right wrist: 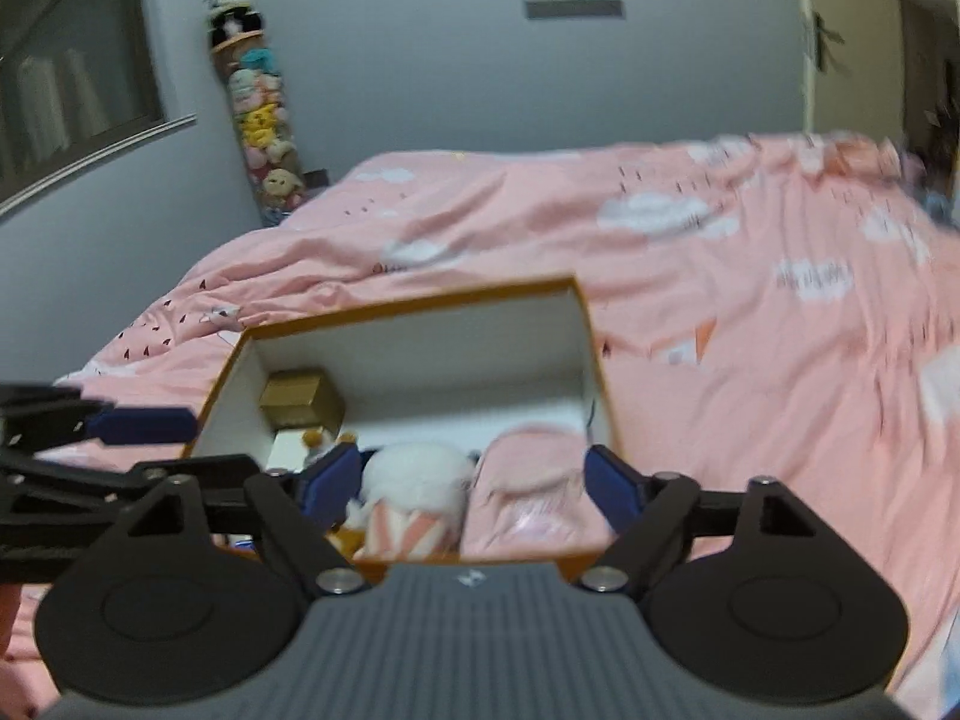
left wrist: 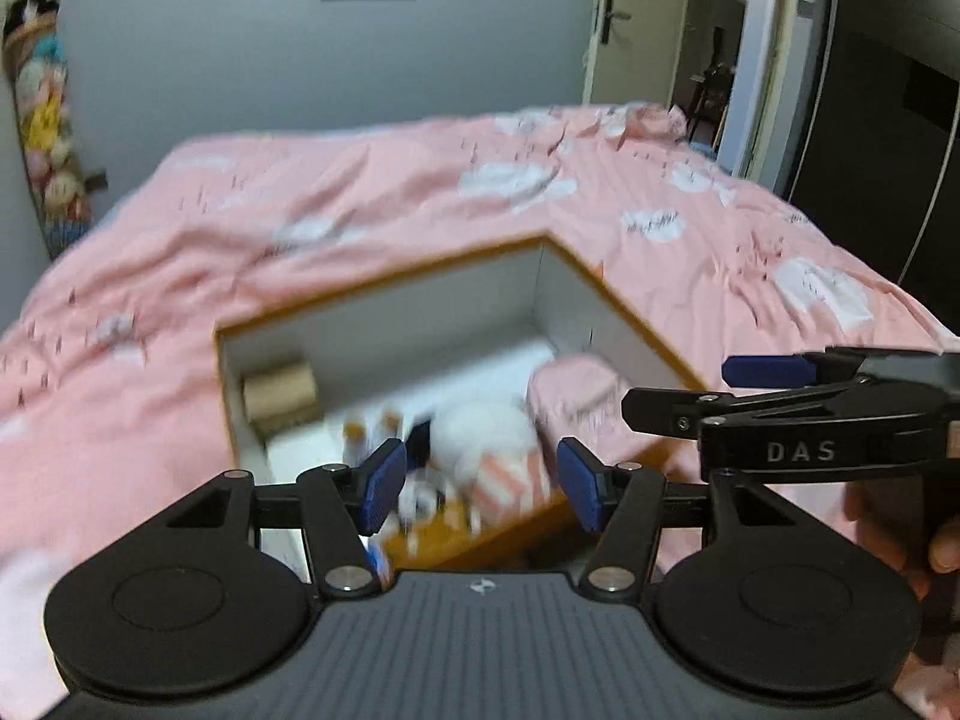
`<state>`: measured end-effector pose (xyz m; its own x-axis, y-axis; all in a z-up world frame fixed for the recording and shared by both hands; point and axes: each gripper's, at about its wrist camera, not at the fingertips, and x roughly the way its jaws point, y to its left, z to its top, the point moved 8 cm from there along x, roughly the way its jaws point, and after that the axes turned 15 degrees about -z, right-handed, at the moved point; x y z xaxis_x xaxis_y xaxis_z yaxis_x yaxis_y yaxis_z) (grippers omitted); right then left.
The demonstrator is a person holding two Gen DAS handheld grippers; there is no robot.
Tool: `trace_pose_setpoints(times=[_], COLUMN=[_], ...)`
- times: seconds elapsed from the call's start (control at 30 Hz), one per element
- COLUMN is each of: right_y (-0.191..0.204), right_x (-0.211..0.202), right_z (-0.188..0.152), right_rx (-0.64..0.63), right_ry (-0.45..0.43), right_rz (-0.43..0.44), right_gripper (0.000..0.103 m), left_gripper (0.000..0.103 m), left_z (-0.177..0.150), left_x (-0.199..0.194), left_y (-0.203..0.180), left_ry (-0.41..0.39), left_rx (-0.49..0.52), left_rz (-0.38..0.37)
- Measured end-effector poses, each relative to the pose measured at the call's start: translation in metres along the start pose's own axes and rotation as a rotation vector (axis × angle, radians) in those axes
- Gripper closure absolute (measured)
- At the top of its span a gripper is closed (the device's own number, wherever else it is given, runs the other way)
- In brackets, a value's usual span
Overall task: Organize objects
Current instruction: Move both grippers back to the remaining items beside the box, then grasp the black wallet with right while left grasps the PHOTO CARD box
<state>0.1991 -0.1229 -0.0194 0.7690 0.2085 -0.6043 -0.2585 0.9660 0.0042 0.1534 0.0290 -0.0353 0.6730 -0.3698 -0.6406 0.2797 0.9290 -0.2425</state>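
An open orange box with white inner walls lies on a pink bed. Inside it are a gold box, a white plush toy with a pink striped part and a folded pink cloth. My left gripper is open and empty, held over the box's near edge. My right gripper is open and empty, also above the near edge. Each gripper shows at the side of the other's view. The frames are blurred.
The pink quilt with white clouds covers the bed around the box. A tall tube of plush toys stands by the grey wall. An open door is at the far right.
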Motion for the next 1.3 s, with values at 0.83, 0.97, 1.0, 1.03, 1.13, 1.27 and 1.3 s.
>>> trace_pose_setpoints(times=[0.83, 0.97, 1.0, 1.03, 1.13, 1.27, 1.3], right_y=[0.027, 0.031, 0.032, 0.034, 0.038, 0.039, 0.038], right_x=[0.048, 0.048, 0.048, 0.048, 0.049, 0.052, 0.053], right_z=[-0.131, -0.136, -0.137, -0.137, -0.136, -0.134, -0.134], right_rx=[-0.063, -0.061, -0.064, -0.067, -0.085, -0.114, -0.115], right_ry=[0.382, 0.401, 0.401, 0.402, 0.398, 0.421, 0.429], right_rz=[-0.112, -0.079, -0.070, -0.060, -0.052, -0.052, -0.051], right_gripper=[0.033, 0.041, 0.043, 0.045, 0.045, 0.045, 0.047], left_gripper=[0.038, 0.041, 0.041, 0.041, 0.041, 0.045, 0.045], left_z=[-0.123, -0.126, -0.126, -0.125, -0.122, -0.110, -0.105], left_x=[0.007, 0.009, 0.010, 0.011, 0.017, 0.026, 0.030], left_y=[0.045, 0.052, 0.053, 0.053, 0.051, 0.044, 0.043], left_ry=[0.163, 0.166, 0.166, 0.166, 0.181, 0.181, 0.173], left_rx=[-0.357, -0.402, -0.405, -0.404, -0.394, -0.361, -0.356], left_rz=[-0.007, -0.020, -0.017, -0.016, -0.026, -0.051, -0.057])
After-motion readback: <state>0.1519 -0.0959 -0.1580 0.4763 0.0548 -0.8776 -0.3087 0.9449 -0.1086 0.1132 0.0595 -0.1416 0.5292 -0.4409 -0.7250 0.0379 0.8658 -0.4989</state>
